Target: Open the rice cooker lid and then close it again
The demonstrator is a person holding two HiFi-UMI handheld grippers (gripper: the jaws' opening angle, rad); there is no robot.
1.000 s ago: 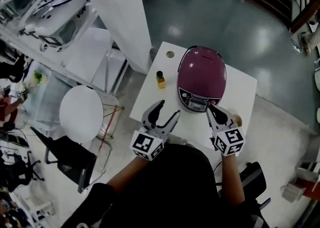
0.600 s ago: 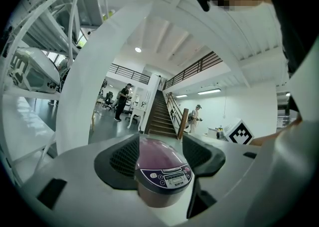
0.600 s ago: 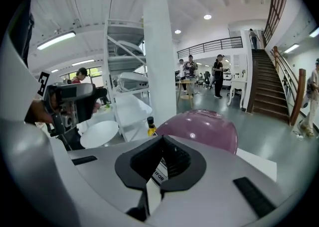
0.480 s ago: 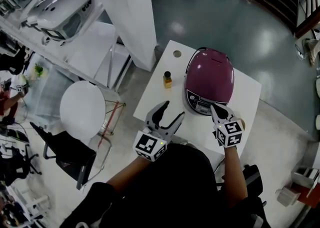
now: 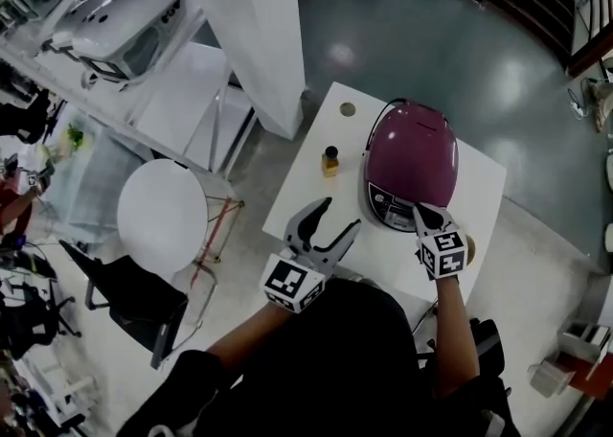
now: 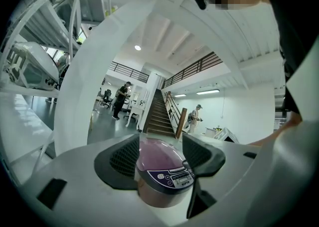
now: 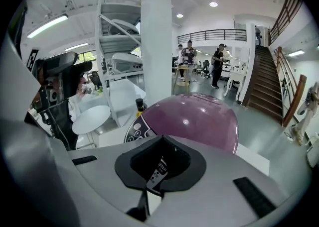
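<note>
**Right tool shut at the cooker's front, left tool open beside it**

Right tool (image 5: 419, 209) has its jaws pressed together with nothing gripped between them. Its tip slants down onto the front of the rice cooker (image 5: 410, 159), at the right end of the control panel (image 5: 391, 212). In the right gripper view a strip of that panel shows very close behind the small gap in the closed pads, but whether the tip actually presses on the cooker cannot be told.

The left tool (image 5: 340, 215) has its jaws spread wide and holds nothing. It is held roughly level over the near left part of the counter (image 5: 345, 191), pointing toward the cooker from a little way off. In the left gripper view the cooker's purple dome and panel sit framed between the two pads, not touched by either.

The rice cooker stands on the right half of the white counter with its purple lid down and closed on the body and its panel facing the person. A small bottle (image 5: 330, 160) with a dark cap and yellow contents stands upright just left of the cooker, apart from it. A round hole (image 5: 347, 109) marks the counter's far left corner. On the floor to the left stands a round white stool (image 5: 161, 217).
</note>
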